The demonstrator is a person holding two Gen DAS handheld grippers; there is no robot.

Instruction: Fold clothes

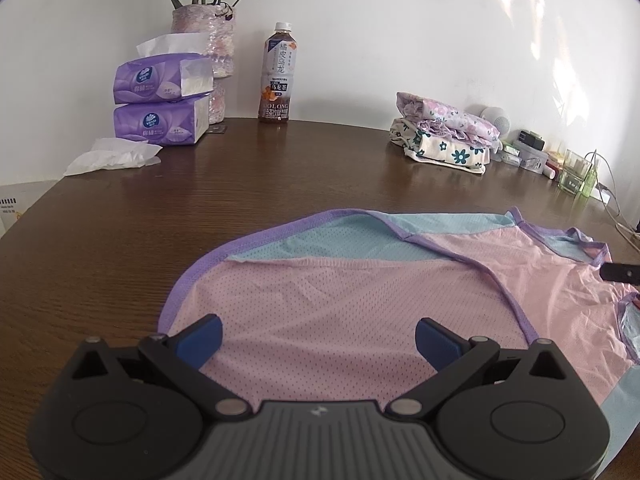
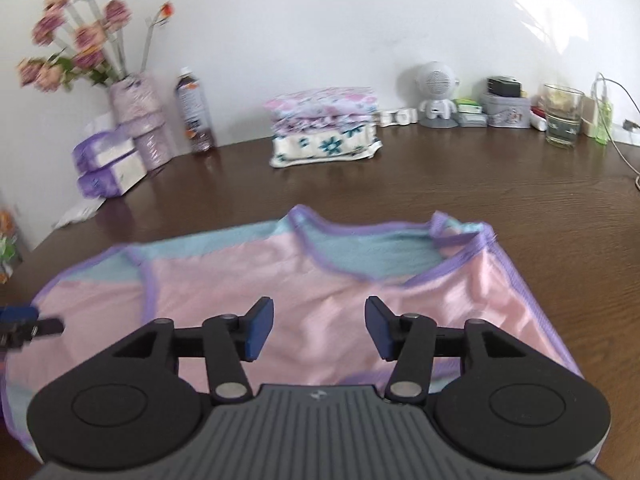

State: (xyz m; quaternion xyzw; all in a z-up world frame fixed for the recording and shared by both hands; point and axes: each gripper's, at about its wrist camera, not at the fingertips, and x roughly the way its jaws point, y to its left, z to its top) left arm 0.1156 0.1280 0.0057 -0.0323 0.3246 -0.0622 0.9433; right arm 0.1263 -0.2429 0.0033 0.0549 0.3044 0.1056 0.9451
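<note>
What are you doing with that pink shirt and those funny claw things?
A person is folding clothes using two hand-held grippers. A pink, blue and purple top lies spread flat on the brown table. The left gripper and the right gripper both hang over it, open, holding nothing. A stack of folded clothes sits further back near the wall, so this top looks like the next one to fold.

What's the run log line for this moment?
left gripper: open, above pink mesh top | right gripper: open, empty | top: flat, unfolded
</note>
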